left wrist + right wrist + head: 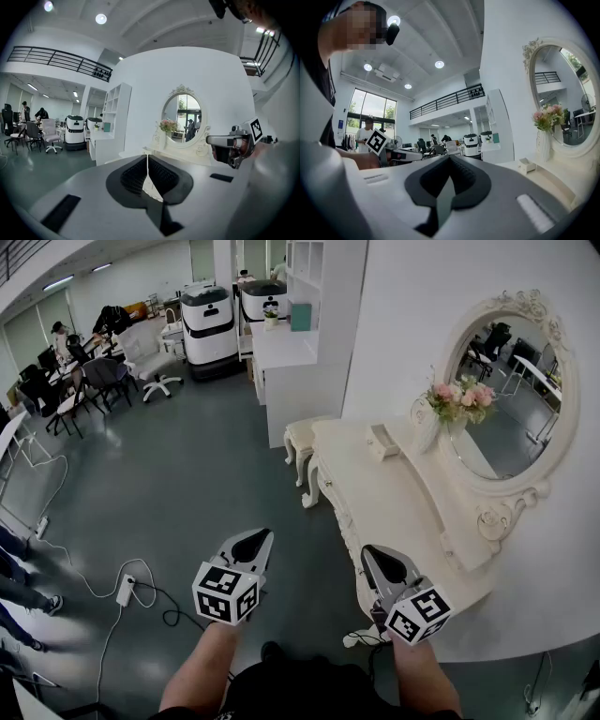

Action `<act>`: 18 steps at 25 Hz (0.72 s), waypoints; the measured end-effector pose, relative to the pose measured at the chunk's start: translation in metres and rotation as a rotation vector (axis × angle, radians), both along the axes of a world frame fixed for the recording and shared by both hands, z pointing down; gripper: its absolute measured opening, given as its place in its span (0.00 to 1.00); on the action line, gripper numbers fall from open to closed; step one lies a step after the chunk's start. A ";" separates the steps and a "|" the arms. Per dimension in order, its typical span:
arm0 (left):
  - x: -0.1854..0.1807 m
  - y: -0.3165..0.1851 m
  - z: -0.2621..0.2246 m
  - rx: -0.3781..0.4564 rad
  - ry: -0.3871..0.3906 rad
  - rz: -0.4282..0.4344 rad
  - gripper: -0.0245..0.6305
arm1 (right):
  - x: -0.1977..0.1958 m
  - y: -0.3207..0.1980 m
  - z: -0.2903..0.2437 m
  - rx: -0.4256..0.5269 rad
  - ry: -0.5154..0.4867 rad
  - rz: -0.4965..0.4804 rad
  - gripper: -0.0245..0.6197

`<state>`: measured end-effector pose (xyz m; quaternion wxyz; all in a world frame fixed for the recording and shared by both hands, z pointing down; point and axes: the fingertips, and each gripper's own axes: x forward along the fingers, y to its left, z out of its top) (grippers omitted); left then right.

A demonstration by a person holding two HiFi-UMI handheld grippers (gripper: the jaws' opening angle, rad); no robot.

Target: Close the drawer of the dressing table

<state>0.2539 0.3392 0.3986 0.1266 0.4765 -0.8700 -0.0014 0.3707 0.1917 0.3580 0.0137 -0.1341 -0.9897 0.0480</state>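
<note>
The cream dressing table [394,502] stands against the white wall at the right, with an oval mirror [511,395], a vase of pink flowers [457,399] and a small open box [382,441] on its top. I cannot make out the table's front drawer from here. My left gripper [266,534] hangs over the grey floor, left of the table, shut with nothing in it. The right gripper [367,550] is level, close to the table's near front edge, also shut and empty. In the left gripper view the jaws [148,157] meet in a thin line; in the right gripper view [450,161] likewise.
A cream stool [300,437] stands at the table's far end. Behind it are a white counter with shelves [291,352], two white machines [208,320] and office chairs [150,367]. A power strip with cables [125,590] lies on the floor at my left.
</note>
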 end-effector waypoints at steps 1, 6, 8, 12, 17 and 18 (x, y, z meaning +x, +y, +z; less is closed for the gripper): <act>-0.001 0.001 0.001 0.001 0.003 0.000 0.06 | -0.001 0.001 0.001 -0.002 0.000 0.000 0.05; -0.004 0.007 0.007 0.004 0.020 0.004 0.06 | -0.006 0.007 0.006 -0.007 0.012 0.002 0.05; -0.005 0.009 0.011 0.002 0.026 0.005 0.06 | -0.008 0.009 0.009 -0.013 0.018 -0.001 0.05; -0.008 0.020 0.015 0.003 0.030 0.009 0.06 | -0.016 0.023 0.008 -0.030 0.015 -0.021 0.05; -0.021 0.044 0.013 0.007 0.028 0.008 0.06 | -0.034 0.046 0.005 -0.068 0.010 -0.021 0.05; -0.024 0.050 0.013 0.009 0.027 0.008 0.06 | -0.037 0.051 0.005 -0.074 0.012 -0.022 0.05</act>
